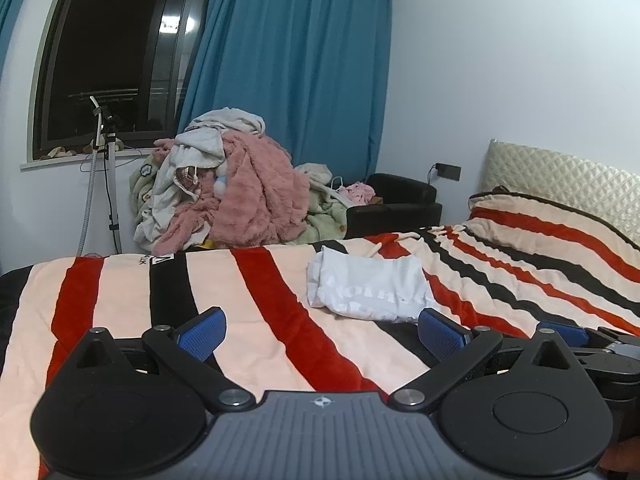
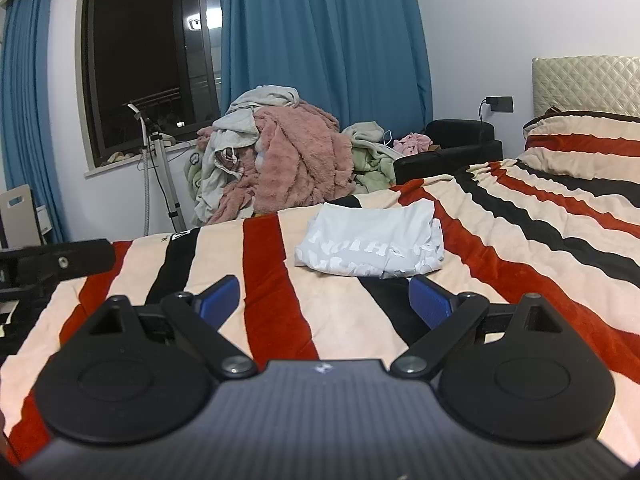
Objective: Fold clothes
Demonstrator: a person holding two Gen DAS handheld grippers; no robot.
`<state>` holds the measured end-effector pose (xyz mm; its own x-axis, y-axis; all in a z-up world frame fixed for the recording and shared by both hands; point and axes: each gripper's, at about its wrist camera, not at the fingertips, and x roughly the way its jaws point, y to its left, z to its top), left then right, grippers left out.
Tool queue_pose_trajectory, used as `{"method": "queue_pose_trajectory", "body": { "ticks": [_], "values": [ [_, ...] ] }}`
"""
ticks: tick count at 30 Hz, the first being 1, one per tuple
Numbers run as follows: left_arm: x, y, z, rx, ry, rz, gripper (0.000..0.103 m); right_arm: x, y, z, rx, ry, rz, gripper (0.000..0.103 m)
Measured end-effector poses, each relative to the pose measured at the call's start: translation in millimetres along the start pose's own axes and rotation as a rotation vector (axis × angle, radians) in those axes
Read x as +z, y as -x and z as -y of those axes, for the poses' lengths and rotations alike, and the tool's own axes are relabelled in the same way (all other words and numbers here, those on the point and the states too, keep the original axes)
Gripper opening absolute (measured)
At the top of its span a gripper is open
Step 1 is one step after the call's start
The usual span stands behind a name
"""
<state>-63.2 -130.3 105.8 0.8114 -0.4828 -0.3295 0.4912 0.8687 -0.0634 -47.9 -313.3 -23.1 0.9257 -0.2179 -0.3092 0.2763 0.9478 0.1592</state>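
A folded white T-shirt (image 1: 368, 286) with pale lettering lies on the striped blanket (image 1: 256, 320) of the bed, near its far edge, and we hold both tools short of it. Our left hand-held gripper (image 1: 321, 334) hangs low over the red, black and cream stripes, its blue-padded fingers (image 1: 202, 336) spread wide apart and gripping nothing; the shirt sits just ahead, towards its right finger. Our right hand-held gripper (image 2: 323, 300) hovers beside it, fingers likewise parted and empty, with the T-shirt (image 2: 370, 240) straight ahead between them and not touching either pad. Part of the right tool shows at the right edge of the left wrist view. Beyond the bed, a heap of clothes (image 1: 232, 188), pink fleece and grey fabric uppermost, is piled against the blue curtain (image 1: 292, 80). A dark window (image 1: 116, 52) stands to its left, a black armchair (image 1: 396, 204) to its right, and a quilted headboard (image 1: 560, 184) closes the bed's far right end.
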Motion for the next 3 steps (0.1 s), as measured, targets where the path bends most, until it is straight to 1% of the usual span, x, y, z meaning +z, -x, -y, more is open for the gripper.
{"method": "queue_pose_trajectory", "body": {
  "ticks": [3],
  "values": [
    [-0.9, 0.5, -0.3, -0.015, 0.001, 0.0, 0.103, -0.6, 0.1, 0.6, -0.001, -0.001, 0.001, 0.093]
  ]
}}
